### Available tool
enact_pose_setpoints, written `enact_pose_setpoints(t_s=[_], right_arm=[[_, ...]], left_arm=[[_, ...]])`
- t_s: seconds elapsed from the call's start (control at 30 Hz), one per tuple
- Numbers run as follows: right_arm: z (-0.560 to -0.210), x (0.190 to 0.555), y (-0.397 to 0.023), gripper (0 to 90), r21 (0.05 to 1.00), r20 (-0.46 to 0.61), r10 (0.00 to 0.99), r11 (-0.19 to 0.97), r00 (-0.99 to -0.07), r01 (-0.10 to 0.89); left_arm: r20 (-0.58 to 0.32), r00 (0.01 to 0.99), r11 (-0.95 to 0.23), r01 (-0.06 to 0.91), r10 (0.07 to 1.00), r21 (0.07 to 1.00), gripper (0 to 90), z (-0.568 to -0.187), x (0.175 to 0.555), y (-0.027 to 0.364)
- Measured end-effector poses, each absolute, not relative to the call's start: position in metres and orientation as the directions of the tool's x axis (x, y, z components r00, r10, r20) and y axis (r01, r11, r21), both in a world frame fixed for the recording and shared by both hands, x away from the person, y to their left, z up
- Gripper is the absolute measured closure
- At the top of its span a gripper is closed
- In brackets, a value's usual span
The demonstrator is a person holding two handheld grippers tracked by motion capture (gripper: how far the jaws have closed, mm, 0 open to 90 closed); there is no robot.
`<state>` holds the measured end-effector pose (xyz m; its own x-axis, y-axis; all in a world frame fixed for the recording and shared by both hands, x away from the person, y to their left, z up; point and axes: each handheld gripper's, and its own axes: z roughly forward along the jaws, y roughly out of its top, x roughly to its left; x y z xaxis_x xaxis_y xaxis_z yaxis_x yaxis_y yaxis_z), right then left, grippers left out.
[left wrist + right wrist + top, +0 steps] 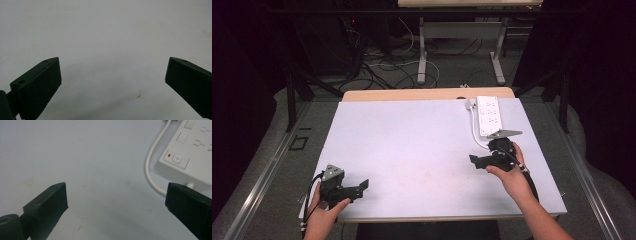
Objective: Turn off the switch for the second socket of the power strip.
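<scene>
Both tongs gape wide with nothing between them: left tongs (363, 185) over the bare surface (412, 140), right tongs (474, 160) near the white power strip (489, 115).

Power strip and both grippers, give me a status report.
Left gripper open over bare mat, near edge. Right gripper open, empty, just short of the white power strip. Strip flat at far right, cord looping beside it. Nothing in the way.

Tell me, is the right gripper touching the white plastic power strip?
Apart. In the right gripper view, the right gripper has jaws wide open, and bare table shows between its right jaw and the white plastic power strip.
</scene>
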<state>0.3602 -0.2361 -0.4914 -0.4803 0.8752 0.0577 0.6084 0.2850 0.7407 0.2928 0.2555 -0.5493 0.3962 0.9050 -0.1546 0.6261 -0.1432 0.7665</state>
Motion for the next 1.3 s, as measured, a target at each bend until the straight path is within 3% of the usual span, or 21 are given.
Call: enact_pose_setpoints(t_s=[1.3], right_arm=[[-0.541,0.330,-0.271,3.4,0.713,0.066,0.933,0.203,-0.353,0.671]], left_arm=[[-0.157,0.393,-0.140,0.629,0.906,0.765,1.4,-0.550,0.293,0.257]])
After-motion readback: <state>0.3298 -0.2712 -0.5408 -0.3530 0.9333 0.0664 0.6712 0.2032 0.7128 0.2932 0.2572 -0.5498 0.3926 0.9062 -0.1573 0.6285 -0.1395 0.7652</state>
